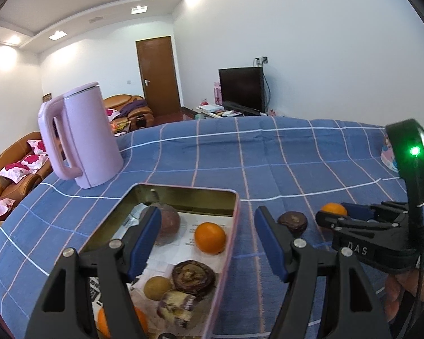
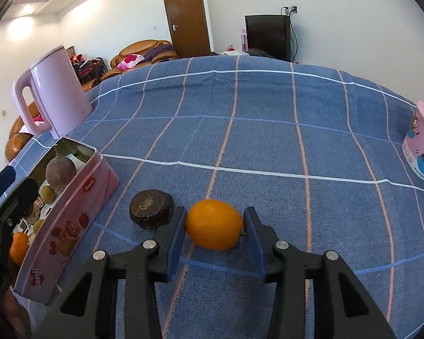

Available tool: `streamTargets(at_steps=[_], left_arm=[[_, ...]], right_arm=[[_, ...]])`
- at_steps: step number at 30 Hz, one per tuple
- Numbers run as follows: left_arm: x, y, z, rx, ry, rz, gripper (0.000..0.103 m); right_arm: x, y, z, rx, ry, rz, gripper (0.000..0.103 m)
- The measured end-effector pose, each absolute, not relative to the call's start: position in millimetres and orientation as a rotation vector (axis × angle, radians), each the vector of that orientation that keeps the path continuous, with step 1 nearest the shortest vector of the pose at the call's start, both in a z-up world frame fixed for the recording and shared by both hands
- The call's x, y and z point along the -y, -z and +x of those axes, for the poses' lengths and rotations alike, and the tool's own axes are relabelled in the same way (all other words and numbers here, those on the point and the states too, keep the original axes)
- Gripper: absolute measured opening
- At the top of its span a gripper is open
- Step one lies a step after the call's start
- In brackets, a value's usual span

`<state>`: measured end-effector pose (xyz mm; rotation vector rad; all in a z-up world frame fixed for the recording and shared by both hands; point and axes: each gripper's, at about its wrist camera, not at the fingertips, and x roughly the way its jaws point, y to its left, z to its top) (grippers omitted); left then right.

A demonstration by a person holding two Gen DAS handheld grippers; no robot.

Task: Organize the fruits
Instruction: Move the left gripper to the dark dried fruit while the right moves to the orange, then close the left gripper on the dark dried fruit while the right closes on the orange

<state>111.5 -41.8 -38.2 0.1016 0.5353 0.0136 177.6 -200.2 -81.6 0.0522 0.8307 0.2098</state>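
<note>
A pink tin box (image 1: 230, 243) (image 2: 79, 217) lies on the blue checked cloth and holds several fruits: an orange (image 1: 209, 238), a purple round fruit (image 1: 166, 223), a dark wrinkled fruit (image 1: 193, 276) and a small brown one (image 1: 157, 287). My left gripper (image 1: 206, 245) is open above the box's right side. My right gripper (image 2: 214, 236) is open around a small orange (image 2: 214, 224) (image 1: 334, 208) on the cloth, with a small gap at the right finger. A dark wrinkled fruit (image 2: 151, 208) (image 1: 292, 221) lies on the cloth just left of it.
A pink kettle (image 1: 82, 135) (image 2: 52, 96) stands at the table's far left. A pink cartoon cup (image 2: 421, 149) stands at the right edge. The table's far edge drops off toward sofas, a door and a TV.
</note>
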Motion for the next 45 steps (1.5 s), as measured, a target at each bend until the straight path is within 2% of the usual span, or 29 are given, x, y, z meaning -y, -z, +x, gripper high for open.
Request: streamTargets(at_steps=[5,13,25,30,32,45], left_arm=[[64.1,39.9,118.1,-0.562,0.036,0.126,0.071],[106.7,59.1,147.5,-0.706,0.157,0.164,0.071],[125.7,81.1,177.2,-0.832,0.185,0.173,0.069],[132.6,88.7,184.8,-0.871,0.192,0.193,0.053],[130.7,87.9,185.9,-0.869,0.194,0.178,0.039],[127.1,81.1,174.8,-0.812,0.175,0.180,0.039]], right_arm=[[217.0,76.4,167.9,-0.787,-0.143,0.031,0.043],[257.6,69.0,159.4,-0.748,-0.053,0.052,0.043],[266.9,64.4,156.7,-0.717,-0.078,0.079,0.043],[265.7,66.9,156.6,-0.723,-0.086,0.076,0.043],[266.2,67.0,156.9,-0.725,-0.089,0.078,0.043],[261.0,60.5,148.1,-0.678,-0.115,0.067,0.043]])
